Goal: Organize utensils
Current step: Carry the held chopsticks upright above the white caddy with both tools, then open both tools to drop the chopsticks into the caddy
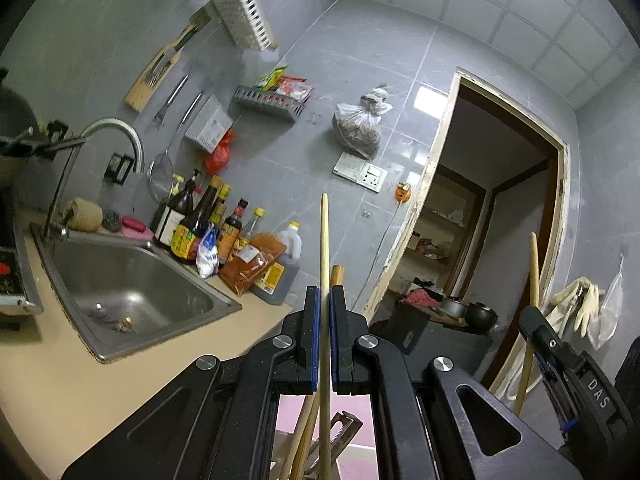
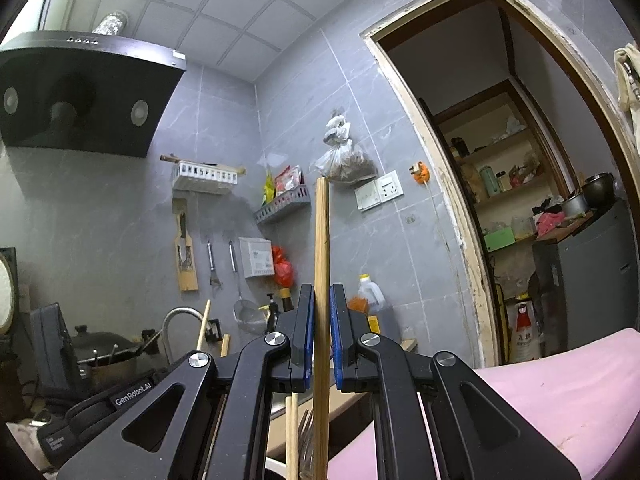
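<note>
My left gripper (image 1: 325,292) is shut on a thin wooden chopstick (image 1: 324,240) that stands upright between the blue pads. A second stick end (image 1: 337,274) shows just behind the right finger. Below the jaws lie more wooden sticks (image 1: 304,440) and a metal utensil (image 1: 340,432). My right gripper (image 2: 322,290) is shut on a thicker wooden stick (image 2: 322,240), also upright. In the left wrist view the right gripper (image 1: 532,320) and its stick (image 1: 534,264) stand at the right. Under the right gripper are another chopstick (image 2: 293,432) and a fork (image 2: 307,440).
A steel sink (image 1: 80,248) with a faucet (image 1: 120,130) sits left in the counter, with sauce bottles (image 1: 208,224) behind it. A pink surface (image 2: 560,380) lies below right. A pot (image 2: 104,344) stands under the range hood (image 2: 80,92). An open doorway (image 2: 500,160) is at the right.
</note>
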`<action>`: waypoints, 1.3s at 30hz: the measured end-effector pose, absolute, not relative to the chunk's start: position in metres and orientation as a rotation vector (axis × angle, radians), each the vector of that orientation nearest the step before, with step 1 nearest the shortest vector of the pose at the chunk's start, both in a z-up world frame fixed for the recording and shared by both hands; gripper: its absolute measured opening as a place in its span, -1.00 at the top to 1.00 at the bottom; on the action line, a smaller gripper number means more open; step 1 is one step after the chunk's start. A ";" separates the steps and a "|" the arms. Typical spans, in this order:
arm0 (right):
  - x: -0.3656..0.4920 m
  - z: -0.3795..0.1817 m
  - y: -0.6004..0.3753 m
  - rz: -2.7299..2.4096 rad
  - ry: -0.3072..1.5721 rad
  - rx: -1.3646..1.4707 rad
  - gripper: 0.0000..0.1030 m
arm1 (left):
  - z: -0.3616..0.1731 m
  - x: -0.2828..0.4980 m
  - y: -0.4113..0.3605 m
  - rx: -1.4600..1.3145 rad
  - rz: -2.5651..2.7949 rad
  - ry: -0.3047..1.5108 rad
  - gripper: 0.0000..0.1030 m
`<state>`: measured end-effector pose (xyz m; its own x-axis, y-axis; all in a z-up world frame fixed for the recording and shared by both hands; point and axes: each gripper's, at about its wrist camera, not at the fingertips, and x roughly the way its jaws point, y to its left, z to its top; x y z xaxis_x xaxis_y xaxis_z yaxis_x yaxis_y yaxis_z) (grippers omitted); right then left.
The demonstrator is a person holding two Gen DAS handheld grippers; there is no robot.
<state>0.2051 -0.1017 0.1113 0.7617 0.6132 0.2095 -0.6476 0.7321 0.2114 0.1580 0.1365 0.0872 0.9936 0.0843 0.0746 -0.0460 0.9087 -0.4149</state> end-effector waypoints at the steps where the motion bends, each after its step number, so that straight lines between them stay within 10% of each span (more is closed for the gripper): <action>1: 0.205 0.111 -0.101 0.697 -0.127 0.279 0.88 | 0.086 0.158 0.134 -0.412 0.072 -0.093 0.95; 39: 0.204 0.101 -0.097 0.696 -0.114 0.256 0.43 | 0.059 0.154 0.111 -0.218 -0.002 -0.027 0.92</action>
